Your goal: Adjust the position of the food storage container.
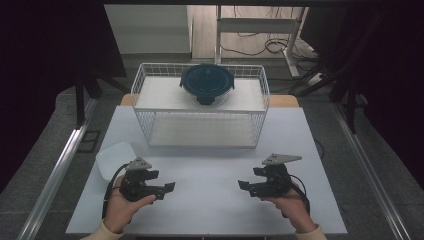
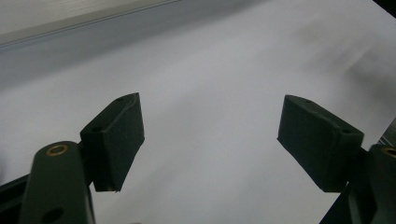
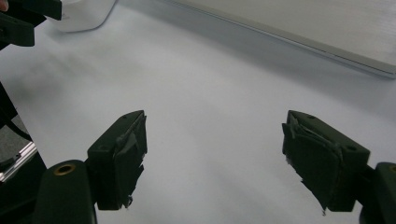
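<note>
High view: both tongs, left [image 1: 169, 188] and right [image 1: 243, 185], released, empty, low over worktop [image 1: 210, 200]. White tub [image 1: 112, 157] just beside left tongs, behind them; left hand [image 1: 122, 210] nearer.

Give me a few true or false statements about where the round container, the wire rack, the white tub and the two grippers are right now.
1. The round dark-lidded container sits on the wire rack's top shelf. True.
2. The left gripper holds the white tub. False: its jaws are open and empty; the tub lies beside it.
3. The right gripper is open above bare table. True.
4. The container's lid is off. False: the lid is on.
</note>
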`<state>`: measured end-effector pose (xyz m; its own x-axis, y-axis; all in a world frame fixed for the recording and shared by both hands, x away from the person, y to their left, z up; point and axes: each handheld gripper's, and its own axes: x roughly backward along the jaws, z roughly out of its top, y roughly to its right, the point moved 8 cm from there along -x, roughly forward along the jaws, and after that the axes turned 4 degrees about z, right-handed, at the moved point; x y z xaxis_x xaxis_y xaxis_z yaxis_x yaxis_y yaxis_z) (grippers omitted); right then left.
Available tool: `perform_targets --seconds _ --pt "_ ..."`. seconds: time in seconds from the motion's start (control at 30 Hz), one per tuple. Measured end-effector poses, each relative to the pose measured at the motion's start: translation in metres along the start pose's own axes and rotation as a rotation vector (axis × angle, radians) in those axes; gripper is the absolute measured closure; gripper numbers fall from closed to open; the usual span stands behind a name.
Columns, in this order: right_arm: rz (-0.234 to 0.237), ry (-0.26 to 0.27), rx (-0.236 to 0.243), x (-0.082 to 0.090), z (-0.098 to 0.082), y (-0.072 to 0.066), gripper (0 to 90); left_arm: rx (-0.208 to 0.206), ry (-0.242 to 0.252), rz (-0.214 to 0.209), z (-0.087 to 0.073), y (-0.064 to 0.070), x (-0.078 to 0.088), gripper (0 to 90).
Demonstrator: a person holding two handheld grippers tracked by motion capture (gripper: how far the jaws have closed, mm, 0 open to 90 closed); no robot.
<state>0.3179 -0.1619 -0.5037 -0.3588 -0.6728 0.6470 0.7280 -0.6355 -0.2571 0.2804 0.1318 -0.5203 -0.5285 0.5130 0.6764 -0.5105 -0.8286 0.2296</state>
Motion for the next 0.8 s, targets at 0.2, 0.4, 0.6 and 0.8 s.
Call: perform_targets --seconds 0.2,0.4,0.6,0.8 --pt "-0.005 0.009 -0.002 0.003 0.001 0.002 22.0 -0.013 0.001 -0.002 0.001 0.002 0.004 22.3" --pt "-0.004 0.009 -0.016 0.004 0.001 0.005 22.1 0.004 0.033 0.013 0.007 -0.004 0.021 23.0" --pt "-0.01 0.009 -0.023 0.007 0.0 0.008 22.1 -0.001 0.074 0.054 0.021 -0.016 0.055 23.6" --pt "0.056 0.027 -0.067 0.01 0.004 0.002 22.1 0.018 0.088 0.087 0.038 -0.043 0.08 23.5"
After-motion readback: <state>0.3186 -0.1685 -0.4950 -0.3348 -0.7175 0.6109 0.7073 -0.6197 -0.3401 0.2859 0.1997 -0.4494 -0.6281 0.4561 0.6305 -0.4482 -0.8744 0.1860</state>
